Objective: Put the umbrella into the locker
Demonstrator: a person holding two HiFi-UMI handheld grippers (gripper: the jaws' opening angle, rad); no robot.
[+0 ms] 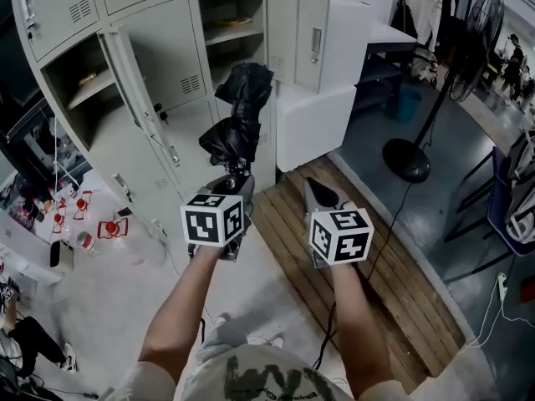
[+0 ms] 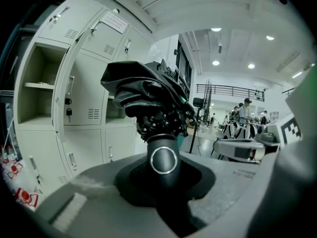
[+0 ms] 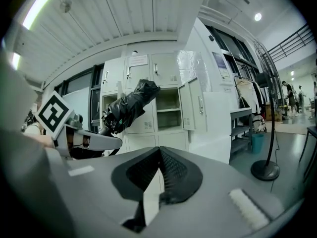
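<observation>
An open locker (image 1: 67, 69) stands at the left. The left tool (image 1: 232, 174) clamps the handle of the umbrella (image 1: 242, 98), a black, folded, crumpled bundle held up in the air before the doors. This looks like the carrying step; next it needs steering into a compartment. The right tool (image 1: 312, 184) is pinched together, empty.

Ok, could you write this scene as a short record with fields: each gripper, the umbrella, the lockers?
left gripper: shut on the umbrella, gripping its handle
right gripper: shut, holds nothing, beside the left one
umbrella: black, folded, held out toward the lockers, not yet inside
lockers: two stand open, one at the left, one behind the umbrella
nearby: standing fan on the floor at the right
</observation>
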